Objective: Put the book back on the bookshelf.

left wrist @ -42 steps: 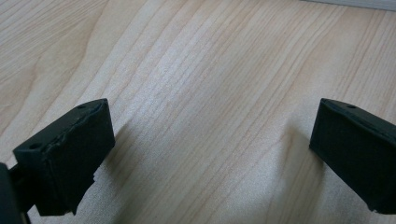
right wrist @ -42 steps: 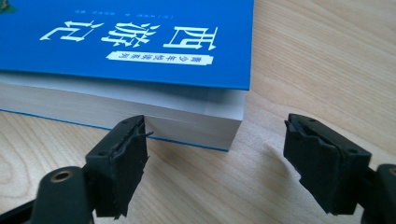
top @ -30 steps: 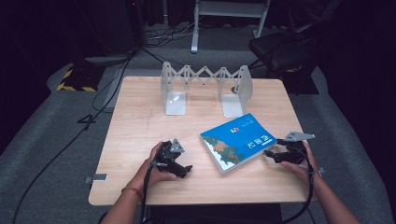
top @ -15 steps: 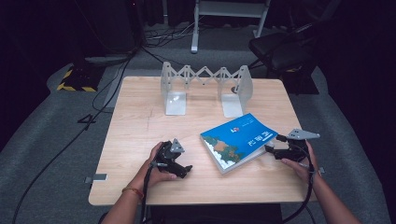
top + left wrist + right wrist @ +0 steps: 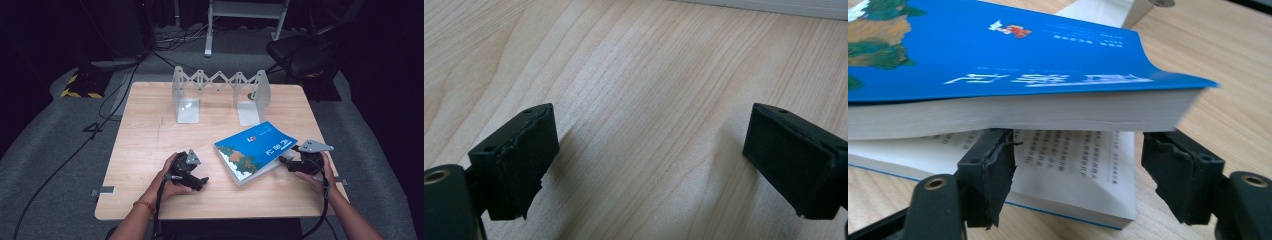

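**Right jaws working under the book's edge**

Moved in against the blue book (image 5: 256, 152) since a second ago, right gripper (image 5: 1075, 175) jaws just closing but not clamped yet, one tucked between lifted pages. Probably prying it up (pages could crease). Left gripper (image 5: 192, 177) left of book, released, empty. Folding bookend rack (image 5: 220, 92) beyond the book on the worktop (image 5: 145, 145), nothing blocking.

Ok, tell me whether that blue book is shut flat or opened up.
Partly opened. In the right gripper view the blue book has its cover and upper pages lifted off the lower printed pages, with the right gripper pushed into the gap.
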Demonstrator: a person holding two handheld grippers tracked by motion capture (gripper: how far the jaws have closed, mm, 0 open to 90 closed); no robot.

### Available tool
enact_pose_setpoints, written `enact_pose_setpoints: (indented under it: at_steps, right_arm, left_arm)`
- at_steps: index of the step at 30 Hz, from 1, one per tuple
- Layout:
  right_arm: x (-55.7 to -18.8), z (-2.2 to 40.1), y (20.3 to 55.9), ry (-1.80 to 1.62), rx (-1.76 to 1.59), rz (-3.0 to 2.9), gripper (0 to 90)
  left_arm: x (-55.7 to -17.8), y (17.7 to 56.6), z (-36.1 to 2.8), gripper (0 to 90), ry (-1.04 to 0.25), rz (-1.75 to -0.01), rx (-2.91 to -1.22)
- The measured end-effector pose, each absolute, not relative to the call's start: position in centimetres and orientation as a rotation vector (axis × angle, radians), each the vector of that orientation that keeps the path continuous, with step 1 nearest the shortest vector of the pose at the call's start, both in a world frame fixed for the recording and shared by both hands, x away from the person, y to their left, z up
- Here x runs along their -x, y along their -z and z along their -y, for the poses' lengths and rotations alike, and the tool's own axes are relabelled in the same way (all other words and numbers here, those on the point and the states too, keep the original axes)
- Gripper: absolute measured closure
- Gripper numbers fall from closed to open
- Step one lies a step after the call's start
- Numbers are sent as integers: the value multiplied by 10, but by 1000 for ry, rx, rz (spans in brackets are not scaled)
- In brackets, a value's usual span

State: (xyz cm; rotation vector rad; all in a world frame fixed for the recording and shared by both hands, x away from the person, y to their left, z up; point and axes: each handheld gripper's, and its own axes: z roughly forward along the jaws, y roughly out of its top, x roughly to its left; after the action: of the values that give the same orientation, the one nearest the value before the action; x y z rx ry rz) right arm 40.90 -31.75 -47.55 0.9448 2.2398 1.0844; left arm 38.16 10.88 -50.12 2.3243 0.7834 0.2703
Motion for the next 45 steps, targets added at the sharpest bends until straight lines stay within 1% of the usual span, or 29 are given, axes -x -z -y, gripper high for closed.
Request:
enact_pose_setpoints:
  at_steps: [5, 7, 8, 9, 10, 11, 13, 14, 16, 24, 26, 29, 31, 35, 38, 45]
  right_arm:
    - [-406, 307, 483, -1070, -910, -2315, 300]
    - [-403, 301, 485, -1072, -892, -2329, 284]
    - [-402, 299, 483, -1079, -886, -2329, 284]
    - [-401, 297, 483, -1093, -887, -2328, 283]
    - [-400, 295, 481, -1110, -892, -2325, 283]
    - [-400, 293, 481, -1123, -903, -2327, 283]
    - [-400, 291, 480, -1135, -913, -2329, 282]
    - [-400, 290, 479, -1138, -912, -2327, 282]
    - [-401, 288, 476, -1163, -930, -2314, 282]
    - [-404, 283, 464, -1207, -980, -2279, 282]
    - [-405, 283, 462, -1232, -1014, -2273, 284]
    - [-404, 281, 461, -1219, -997, -2272, 290]
    - [-404, 281, 460, -1221, -996, -2273, 290]
    - [-405, 281, 459, -1228, -1006, -2268, 291]
    - [-406, 280, 457, -1244, -1015, -2261, 291]
    - [-408, 277, 453, -1252, -1019, -2244, 291]
  left_arm:
    - [-380, 501, -107, 78, -270, -784, -2324]
    - [-380, 500, -106, 85, -265, -779, -2330]
    - [-380, 500, -106, 111, -265, -767, -2325]
    - [-379, 498, -105, 160, -285, -757, -2317]
    - [-378, 497, -104, 187, -325, -757, -2308]
    - [-378, 494, -102, 154, -345, -756, -2291]
    - [-376, 489, -99, 173, -353, -734, -2255]
    - [-376, 485, -97, 159, -350, -719, -2241]
    - [-375, 480, -89, 158, -333, -689, -2233]
    - [-373, 465, -36, 161, -331, -530, -2237]
    - [-372, 459, -27, 151, -366, -509, -2219]
    - [-374, 453, -25, 150, -351, -507, -2192]
    - [-373, 451, -26, 185, -344, -482, -2203]
    - [-367, 452, -28, 168, -319, -456, -2220]
    - [-362, 457, -23, 168, -347, -424, -2272]
    - [-369, 461, -4, 169, -378, -411, -2279]
